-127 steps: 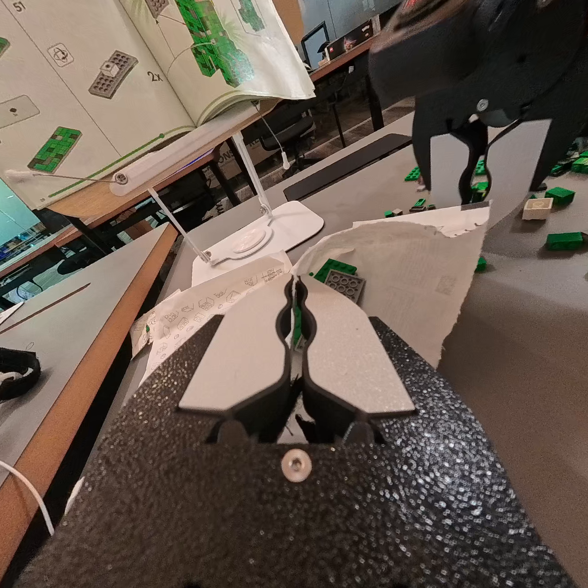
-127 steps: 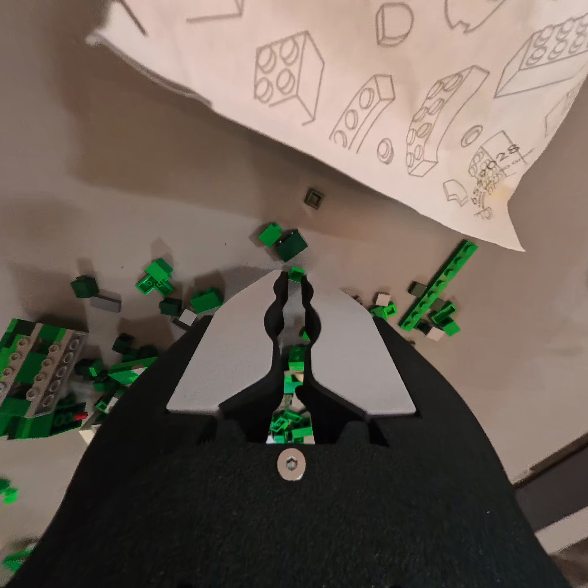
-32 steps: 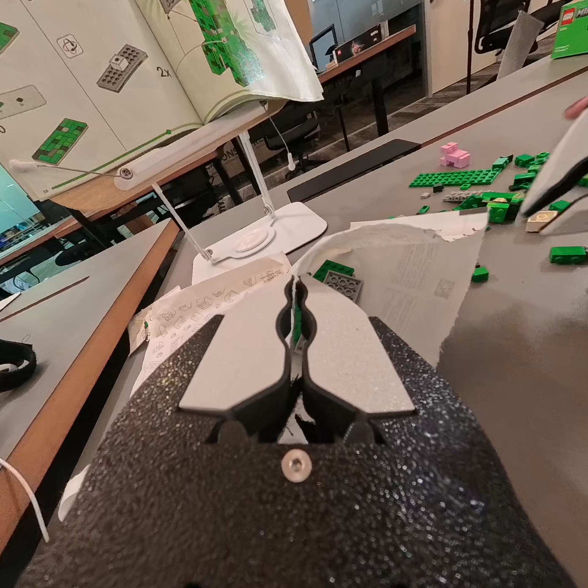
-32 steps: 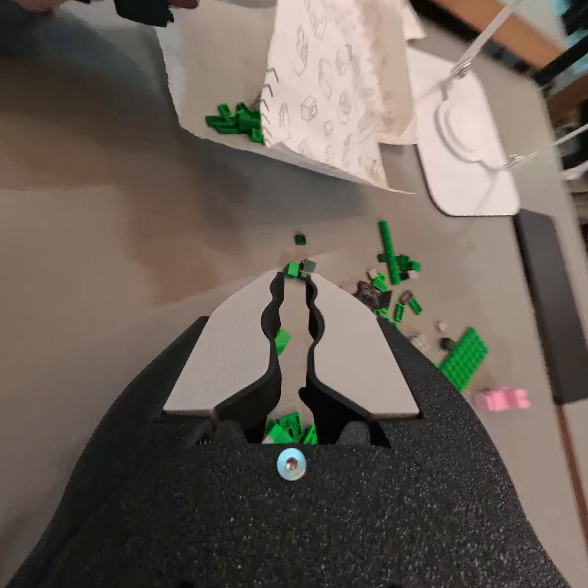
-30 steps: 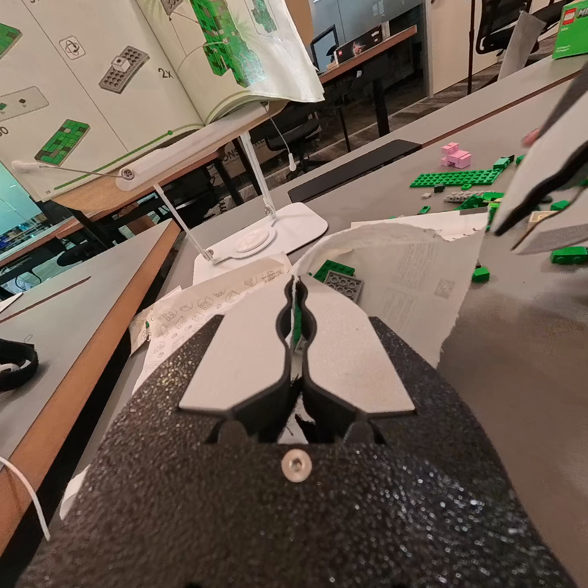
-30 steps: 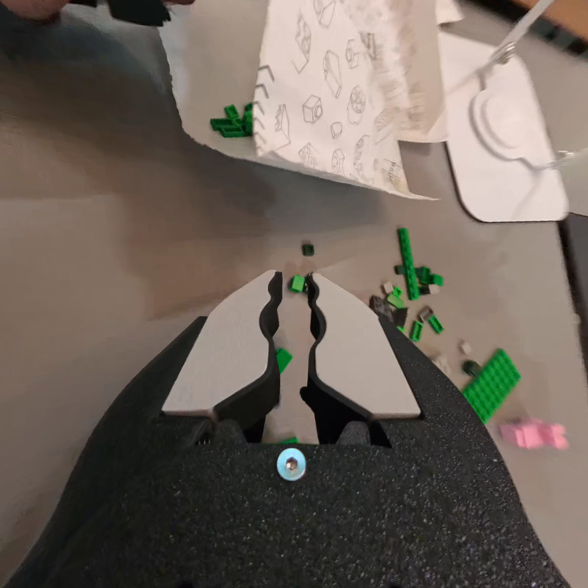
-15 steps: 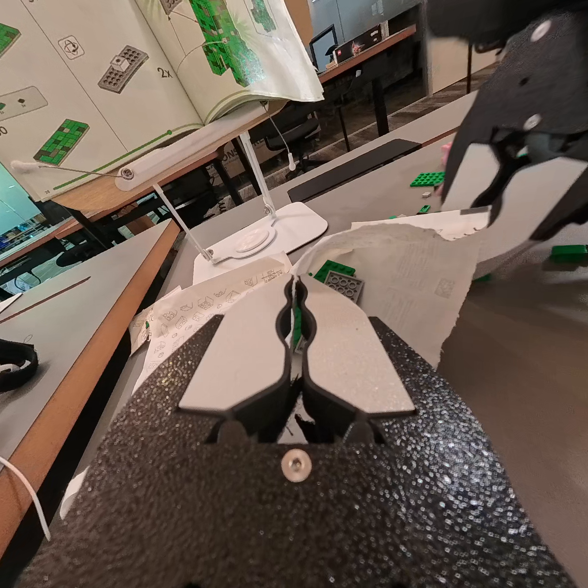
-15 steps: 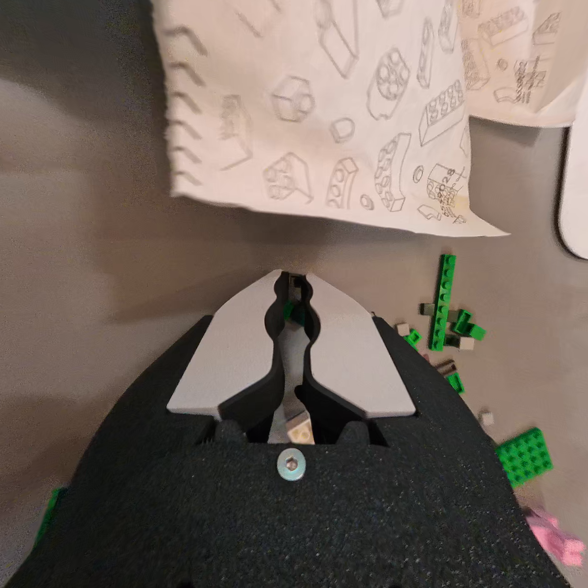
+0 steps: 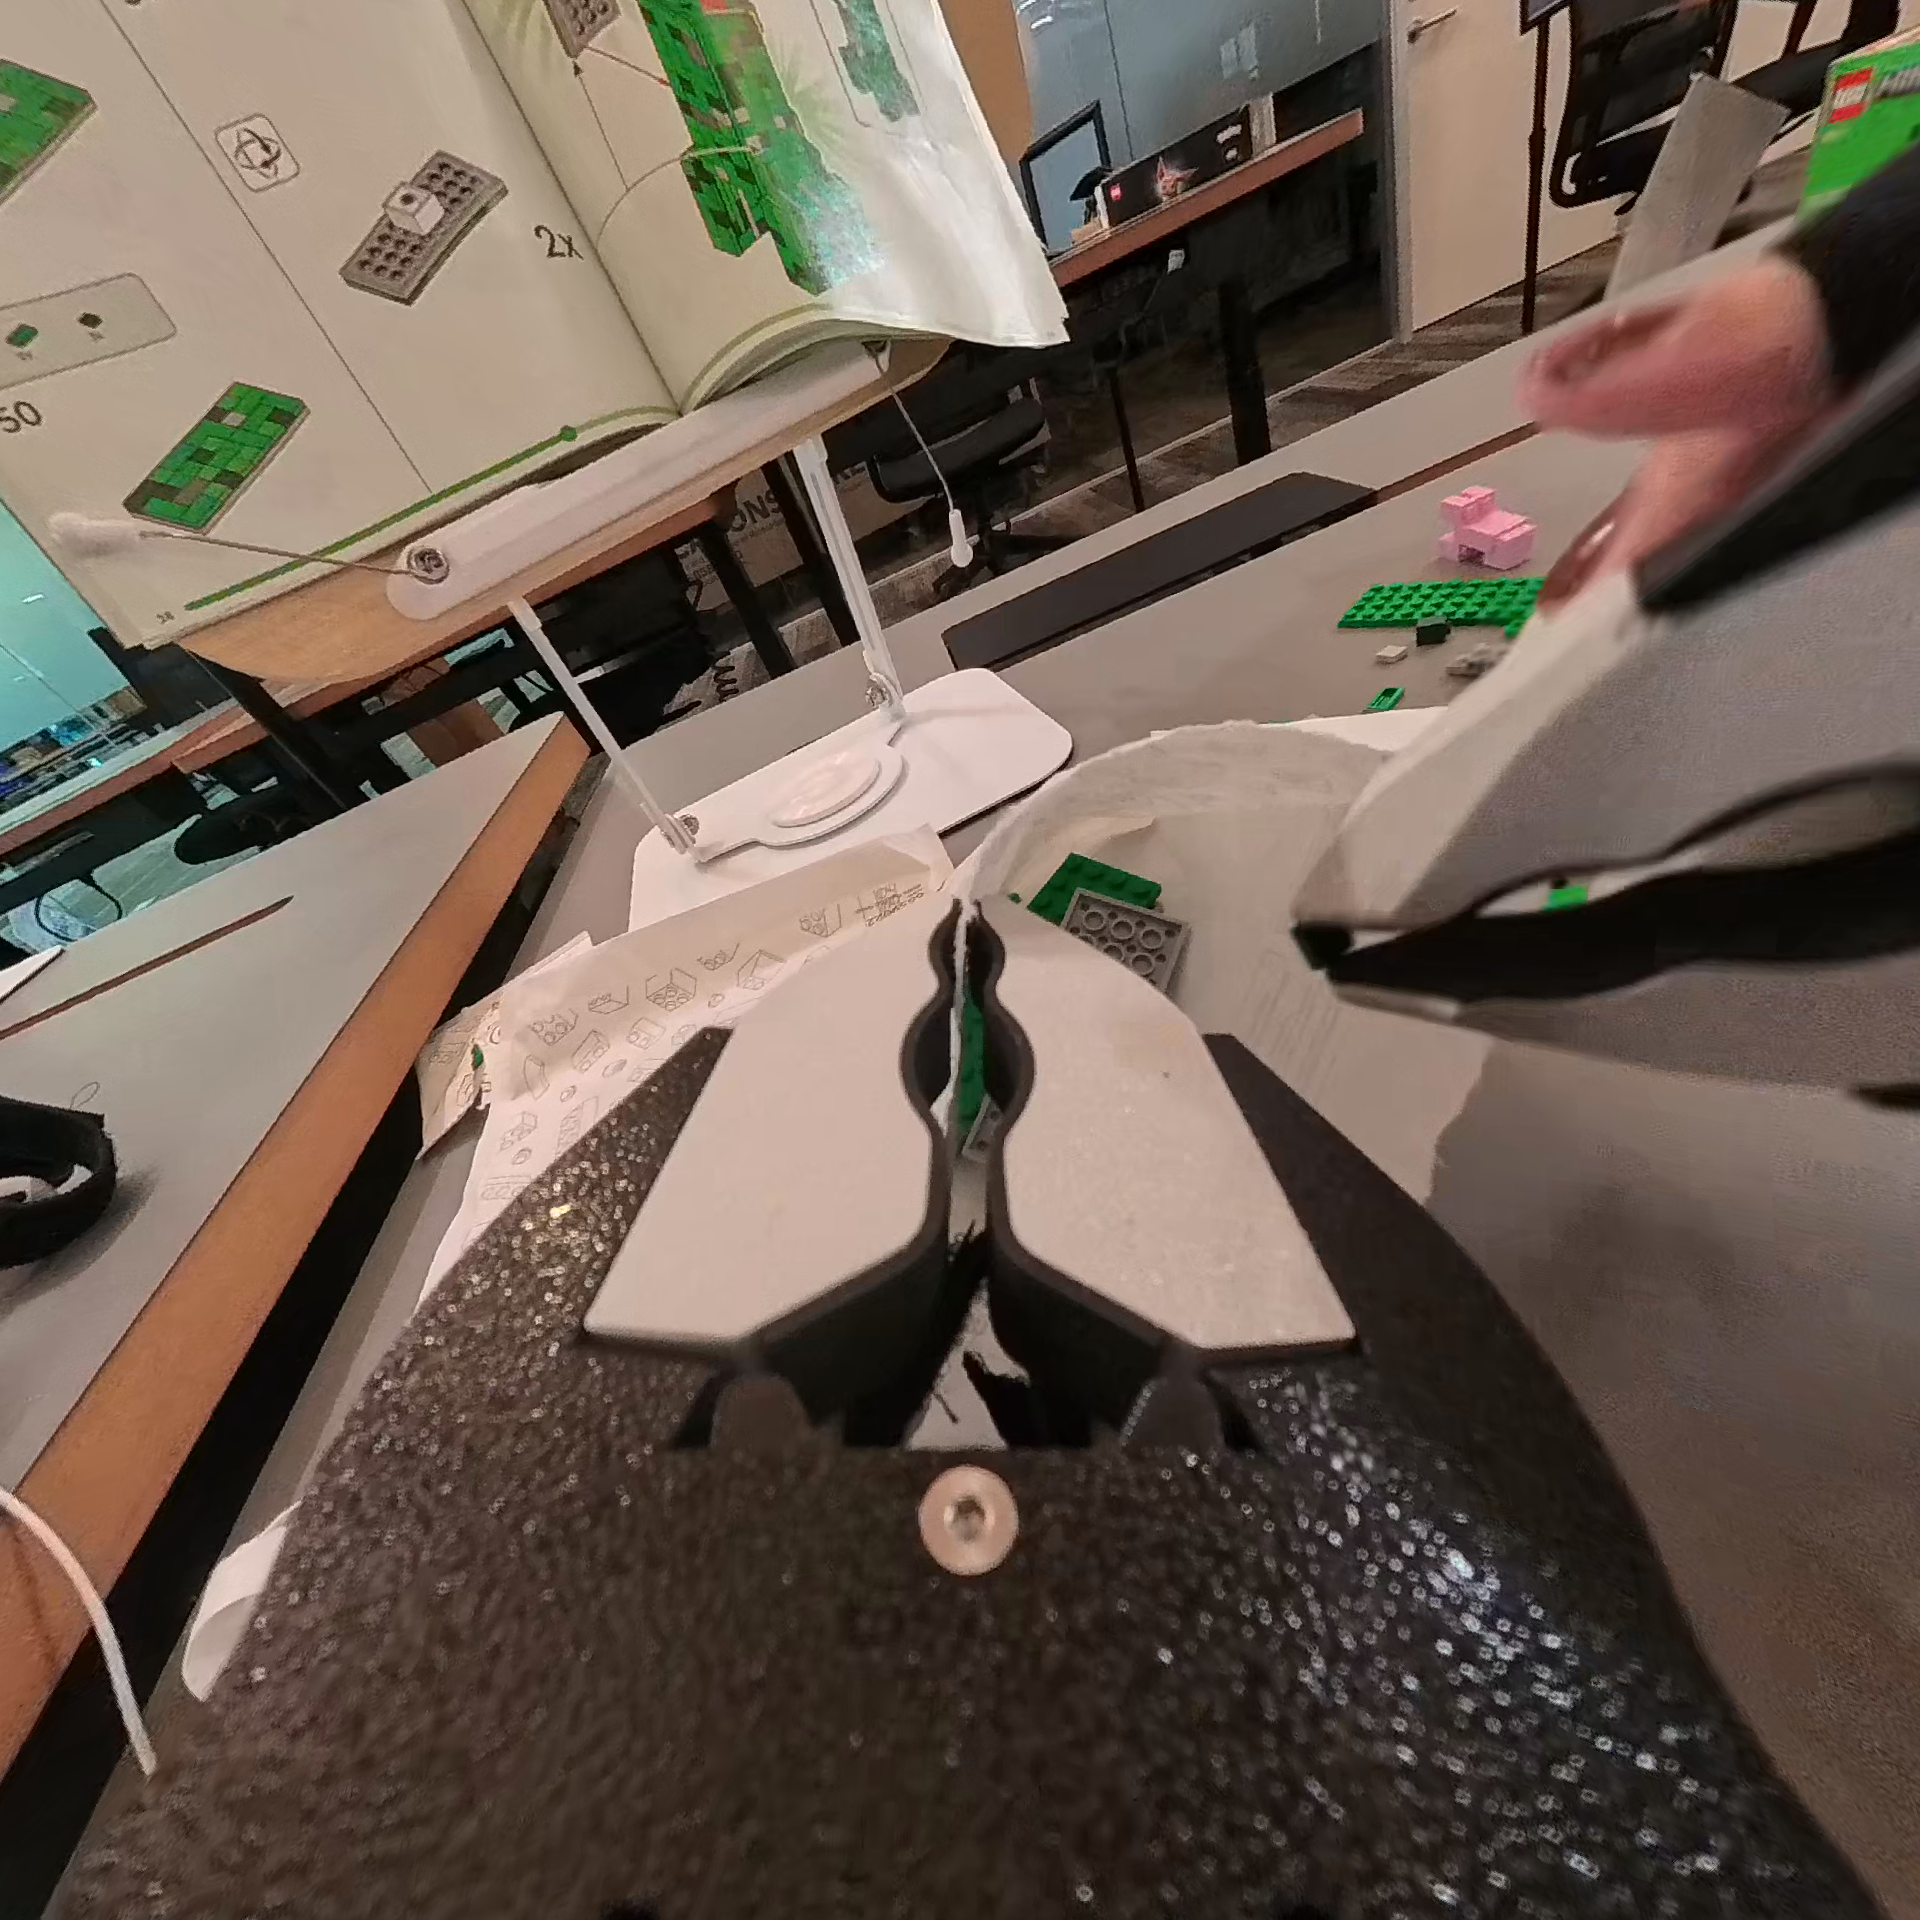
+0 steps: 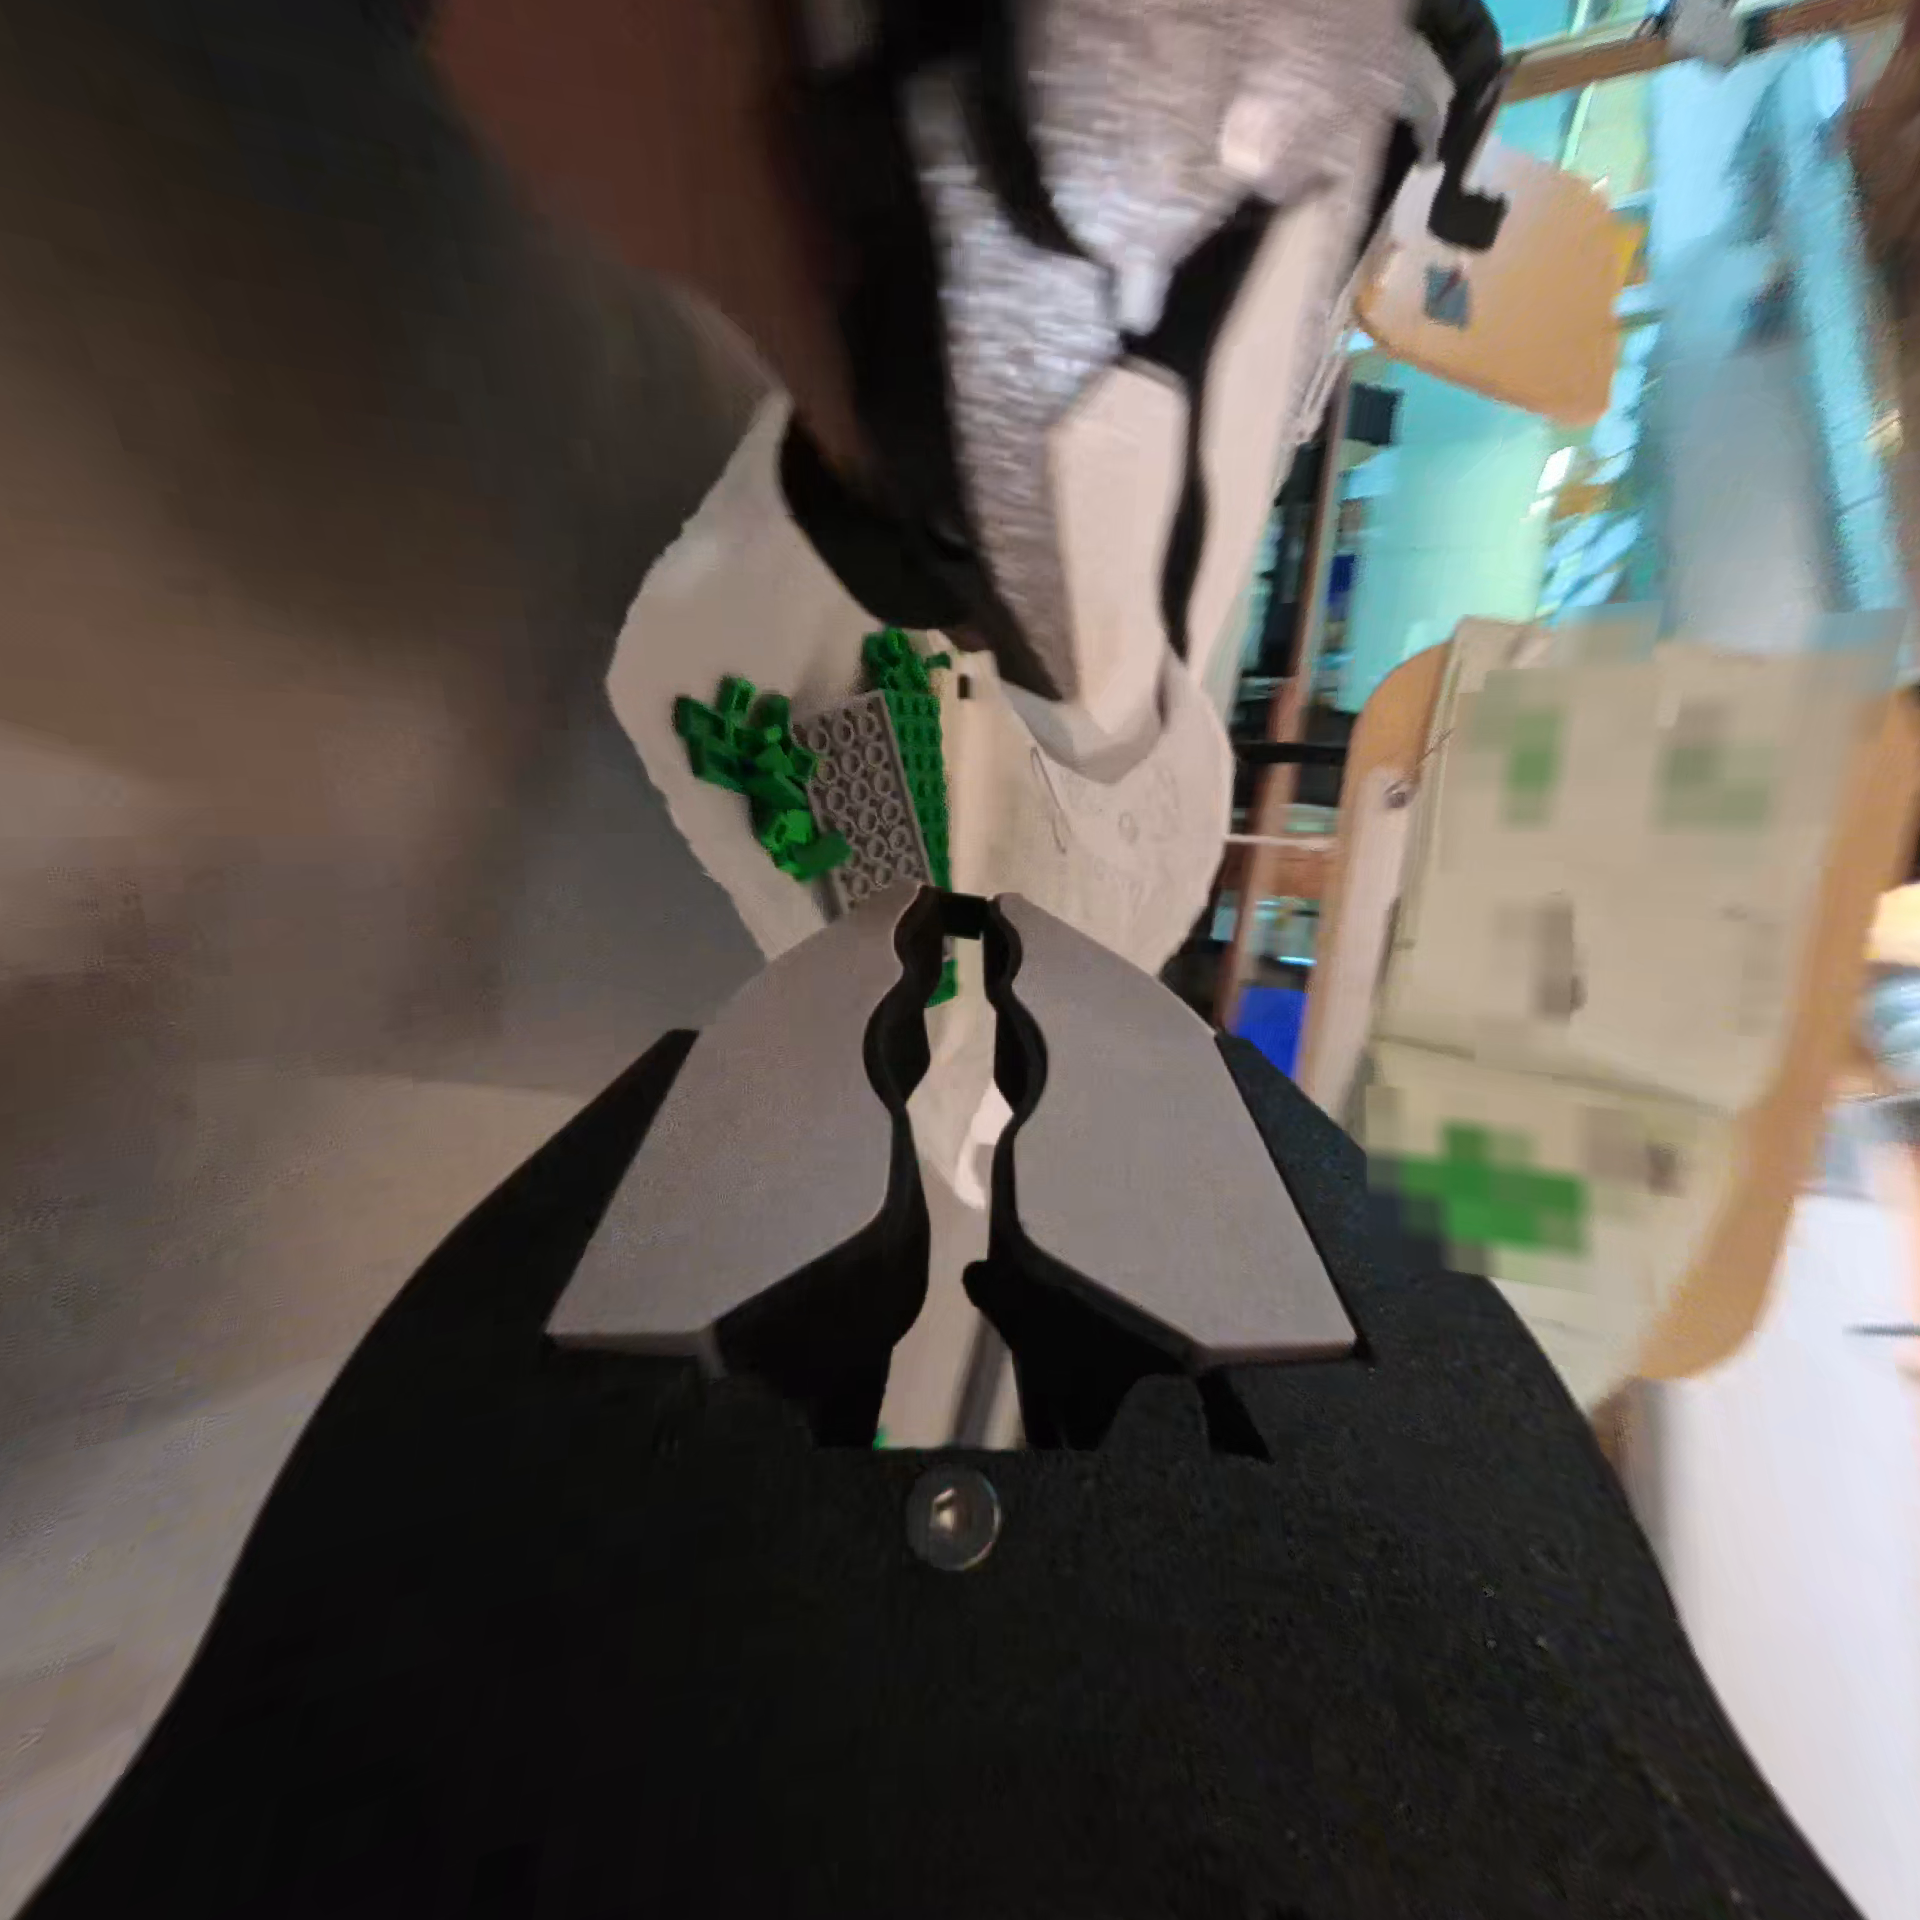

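The left tool (image 9: 966, 935) is clamped on the torn edge of a white paper bag (image 9: 1226, 769), holding its mouth up off the grey worktop (image 9: 1662, 1299). Green and grey bricks (image 10: 831, 790) lie inside. The right tool (image 10: 961, 920), pinched on a small dark piece (image 10: 963, 917), sits just near of the bag's mouth, pointing in.

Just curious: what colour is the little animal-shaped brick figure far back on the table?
Pink, clearest in the left wrist view.
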Demonstrator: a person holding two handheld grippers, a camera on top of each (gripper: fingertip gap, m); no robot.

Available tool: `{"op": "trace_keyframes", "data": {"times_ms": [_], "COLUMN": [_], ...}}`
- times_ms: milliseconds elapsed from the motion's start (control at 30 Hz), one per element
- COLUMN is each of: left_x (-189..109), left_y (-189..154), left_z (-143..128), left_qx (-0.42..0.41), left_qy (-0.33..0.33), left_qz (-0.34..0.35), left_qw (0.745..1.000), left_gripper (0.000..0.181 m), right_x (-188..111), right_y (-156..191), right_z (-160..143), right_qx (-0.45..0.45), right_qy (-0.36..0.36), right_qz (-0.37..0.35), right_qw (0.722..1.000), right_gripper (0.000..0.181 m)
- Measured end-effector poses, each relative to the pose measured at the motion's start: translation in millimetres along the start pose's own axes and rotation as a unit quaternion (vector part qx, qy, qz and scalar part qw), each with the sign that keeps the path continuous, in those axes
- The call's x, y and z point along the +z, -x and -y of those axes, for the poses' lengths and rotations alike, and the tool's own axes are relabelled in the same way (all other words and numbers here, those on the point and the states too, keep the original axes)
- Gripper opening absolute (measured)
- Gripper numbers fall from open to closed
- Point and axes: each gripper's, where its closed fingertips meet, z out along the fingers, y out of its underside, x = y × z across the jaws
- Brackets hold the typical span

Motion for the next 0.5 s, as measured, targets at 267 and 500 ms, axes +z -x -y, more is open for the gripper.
{"op": "trace_keyframes", "data": {"times_ms": [267,500], "left_x": [0.7,0.7], "left_y": [-1.0,-0.1], "left_z": [-0.2,-0.2], "left_qx": [-0.003,-0.007], "left_qy": [0.001,0.000], "left_qz": [-0.004,-0.004], "left_qw": [1.000,1.000], "left_gripper": [0.000,0.000], "right_x": [4.0,-46.8], "right_y": [9.6,6.1], "right_z": [-2.8,-15.1], "right_qx": [-0.001,0.145], "right_qy": [0.017,-0.047], "right_qz": [-0.012,0.020], "right_qw": [1.000,0.988], "right_gripper": [0.027,0.018]}}
